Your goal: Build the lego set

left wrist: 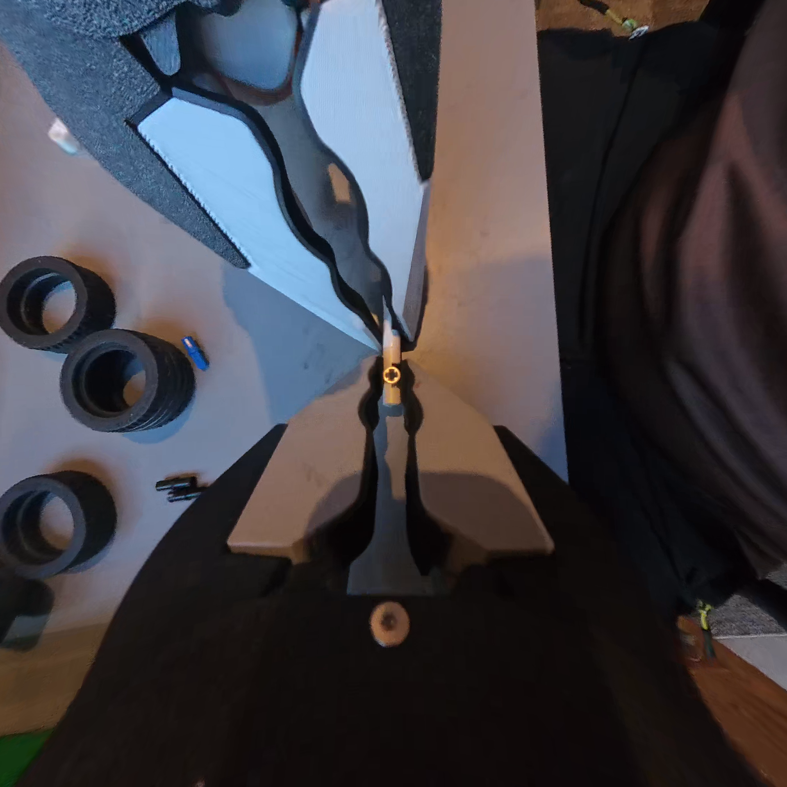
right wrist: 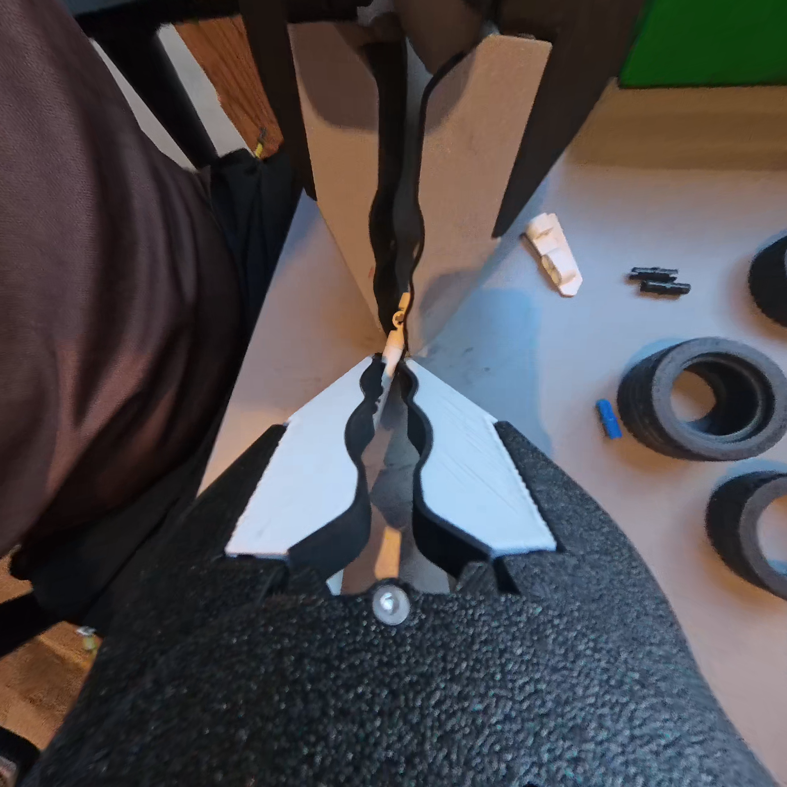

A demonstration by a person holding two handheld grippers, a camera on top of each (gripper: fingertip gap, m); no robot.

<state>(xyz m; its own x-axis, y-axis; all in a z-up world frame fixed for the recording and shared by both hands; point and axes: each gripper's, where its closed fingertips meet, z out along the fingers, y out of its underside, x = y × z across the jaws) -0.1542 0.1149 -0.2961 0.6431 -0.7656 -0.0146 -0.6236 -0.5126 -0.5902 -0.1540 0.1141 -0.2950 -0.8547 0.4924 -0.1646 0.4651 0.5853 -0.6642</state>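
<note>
Left wrist view: pale lego piece (left wrist: 391, 374) (cross-shaped hole) between both jaws

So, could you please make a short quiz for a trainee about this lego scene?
1. True or false: the blue pin lies inside a tyre.
2. The left tool and the right tool both grip: A) a tyre, B) a small pale piece, C) a pin.
3. Fill in: the loose pins are blue and ____.
Key: 1 false, it lies beside the tyre; 2 B; 3 black, see the black pins.
</note>
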